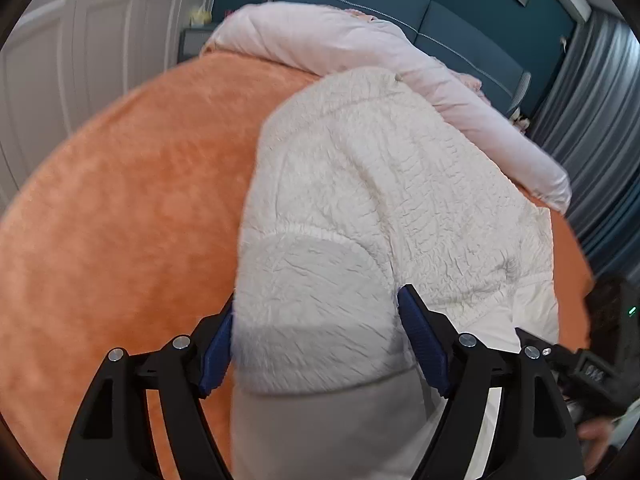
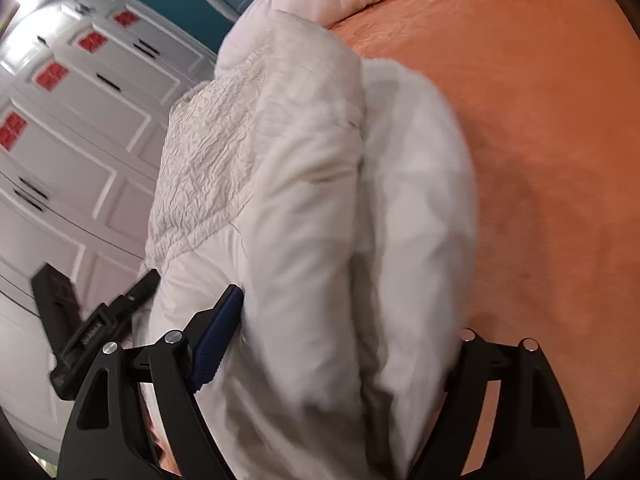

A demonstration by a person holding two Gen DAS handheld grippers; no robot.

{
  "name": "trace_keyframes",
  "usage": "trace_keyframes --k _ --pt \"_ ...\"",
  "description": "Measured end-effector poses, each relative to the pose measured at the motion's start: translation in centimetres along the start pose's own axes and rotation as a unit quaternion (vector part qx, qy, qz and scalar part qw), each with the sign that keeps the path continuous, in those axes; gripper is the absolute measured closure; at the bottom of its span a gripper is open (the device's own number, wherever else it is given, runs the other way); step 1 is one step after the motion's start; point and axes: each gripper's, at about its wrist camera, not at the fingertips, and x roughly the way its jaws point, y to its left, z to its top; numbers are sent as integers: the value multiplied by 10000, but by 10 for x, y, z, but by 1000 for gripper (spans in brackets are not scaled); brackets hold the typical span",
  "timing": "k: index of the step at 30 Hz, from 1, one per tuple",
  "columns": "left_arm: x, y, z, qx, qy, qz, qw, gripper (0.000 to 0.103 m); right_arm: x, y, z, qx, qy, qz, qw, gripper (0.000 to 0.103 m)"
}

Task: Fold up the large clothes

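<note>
A bulky white fleece jacket (image 1: 384,208) lies bunched on a bed covered by an orange plush blanket (image 1: 120,208), with the near end of the garment reaching right up to both tools. In the left wrist view the left hand-held gripper (image 1: 316,344) has a fluffy fold of the jacket filling the space between its blue pads (image 1: 424,344) — the fleece touches the pads on both sides, so the jaws stand wide yet clamped on the thick cloth. Farther back, a pale pink rolled duvet (image 1: 360,52) lies across the far edge of the blanket, in front of a dark blue padded headboard (image 1: 460,20). White panelled wardrobe doors (image 1: 100,20) stand at the left.

In the right wrist view the right hand-held gripper (image 2: 344,344) likewise straddles a thick bundle of the jacket; its left blue pad presses the smooth lining, while the other pad is hidden under cloth. The jacket runs away from it toward the far left, crinkled outer side showing. The other tool's black body (image 2: 100,328) shows at the near left. No container is in sight.
</note>
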Motion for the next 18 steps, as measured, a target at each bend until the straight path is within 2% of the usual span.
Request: trace_keyframes --k 2,3,5,6,8,9,11,14,16,18 --pt "-27 -17 -5 466 -286 410 9977 30 -24 12 5 -357 -133 -462 9982 27" --pt "-44 -29 -7 727 -458 614 9944 30 -44 18 5 -569 -336 -714 9952 27" --pt "-65 -40 -2 956 -695 699 9905 30 -71 28 7 -791 -728 -998 9892 29" --pt "-73 -47 -2 1009 -792 713 9892 27 -83 35 10 -901 -972 -1092 9851 42" --pt "-78 -60 9 972 -845 726 9890 24 -93 56 23 -1239 -1191 -1232 9774 61" --pt "-76 -67 15 858 -802 672 9908 24 -91 65 28 -1427 -1232 -1291 9736 73" --pt "-65 -67 24 665 -751 694 9925 24 -76 90 39 -1873 -1284 -1391 9639 79" --pt "-33 -63 33 362 -547 856 9942 24 -47 84 53 -1930 -1112 -1522 9629 80" --pt "-10 -60 29 242 -353 992 9942 24 -18 81 57 -1933 -969 -1784 9599 80" --pt "9 -60 29 288 -222 1112 9931 22 0 74 53 -1930 -871 -1919 9583 80"
